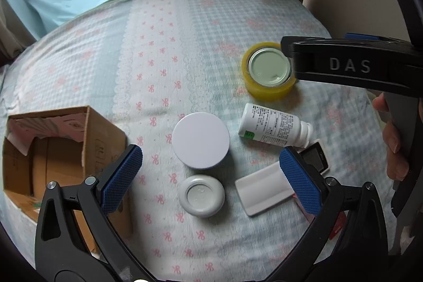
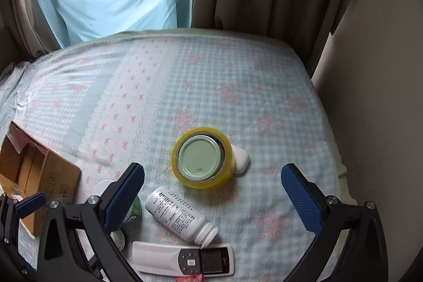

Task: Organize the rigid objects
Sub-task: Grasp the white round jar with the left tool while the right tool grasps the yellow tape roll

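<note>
Bed (image 2: 238, 86): left tool (image 1: 210, 180), right tool (image 2: 212, 196) wide open, empty.

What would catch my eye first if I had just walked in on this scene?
Probably the yellow tape roll, ringing a pale green lid on the checked bedspread. Just nearer lies a white bottle on its side, its cap end at a white remote. An open cardboard box sits at the far left, and both blue-padded claws hang open.
</note>
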`<state>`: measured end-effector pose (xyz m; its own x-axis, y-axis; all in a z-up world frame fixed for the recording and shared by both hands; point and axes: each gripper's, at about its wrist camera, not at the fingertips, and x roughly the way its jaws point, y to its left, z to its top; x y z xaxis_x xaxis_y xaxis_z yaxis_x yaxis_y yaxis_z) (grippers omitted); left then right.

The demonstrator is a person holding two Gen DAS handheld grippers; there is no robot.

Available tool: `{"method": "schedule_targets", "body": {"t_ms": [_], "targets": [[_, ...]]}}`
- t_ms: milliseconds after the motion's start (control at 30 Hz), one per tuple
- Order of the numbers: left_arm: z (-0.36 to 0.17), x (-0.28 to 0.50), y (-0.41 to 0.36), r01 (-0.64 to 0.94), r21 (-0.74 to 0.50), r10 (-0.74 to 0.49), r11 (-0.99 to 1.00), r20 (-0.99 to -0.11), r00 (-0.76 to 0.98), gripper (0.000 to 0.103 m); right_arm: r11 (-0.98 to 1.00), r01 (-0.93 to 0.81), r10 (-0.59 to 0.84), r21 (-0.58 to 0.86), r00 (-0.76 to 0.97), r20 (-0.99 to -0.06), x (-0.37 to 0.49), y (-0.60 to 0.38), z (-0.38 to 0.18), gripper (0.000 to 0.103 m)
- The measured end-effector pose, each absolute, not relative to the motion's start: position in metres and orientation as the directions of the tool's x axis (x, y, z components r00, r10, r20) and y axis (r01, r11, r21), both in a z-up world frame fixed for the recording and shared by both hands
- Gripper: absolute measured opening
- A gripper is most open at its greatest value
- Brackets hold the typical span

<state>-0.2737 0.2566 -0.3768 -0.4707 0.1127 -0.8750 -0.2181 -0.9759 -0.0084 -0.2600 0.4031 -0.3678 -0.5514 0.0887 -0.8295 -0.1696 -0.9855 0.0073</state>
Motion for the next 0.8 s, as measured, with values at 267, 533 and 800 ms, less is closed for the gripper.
{"method": "schedule_targets", "body": {"t_ms": [267, 533, 800], "targets": [[-0.442, -0.303, 0.257, -0.234, -0.018, 0.118, -0.972, -0.900, -0.420, 0.103, -0.991, -0.127, 0.098, -0.048, -0.423, -0.901, -0.309, 0.390, -0.453, 0.103], [-0.476, -0.315, 0.252, -0.219, -0.051, 0.134, -0.974, -0.914, -0.383, 0.098, -0.979, -0.133, 0.197, -0.156, -0.393, -0.898, -0.327, 0.388, -0.486, 0.103], [-0.485, -0.325, 0.249, -0.221, -0.043, 0.126, -0.974, -0.918, -0.376, 0.068, -0.960, -0.123, 0.279, -0.251, -0.404, -0.871, -0.336, 0.384, -0.488, 0.098]]}}
